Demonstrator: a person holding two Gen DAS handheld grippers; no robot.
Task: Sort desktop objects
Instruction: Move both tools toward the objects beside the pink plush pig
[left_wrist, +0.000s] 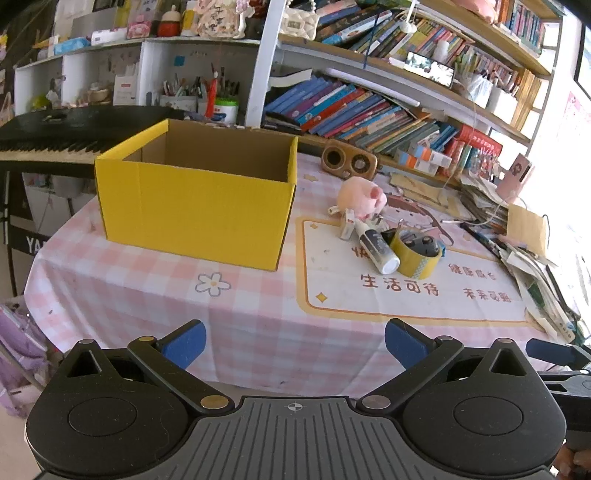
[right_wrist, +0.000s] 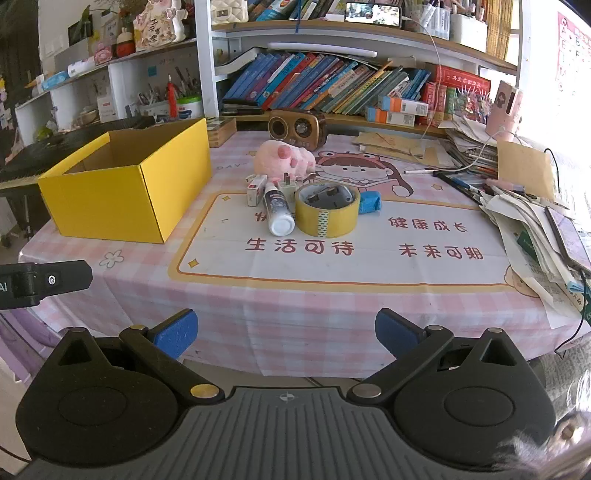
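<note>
Clutter for sorting sits in a tight heap right of my yellow box (right_wrist: 125, 188): a tape roll (right_wrist: 327, 210) with a dark thing inside I can't make out, a white bottle (right_wrist: 277, 210) touching it, a pink plush (right_wrist: 286, 158) behind, and a blue scrap (right_wrist: 370, 202) half hidden by the roll. My left gripper (left_wrist: 295, 345) and right gripper (right_wrist: 286, 334) both hang spread wide, holding nothing, short of the table's near edge; the box floor is hidden by its walls.
</note>
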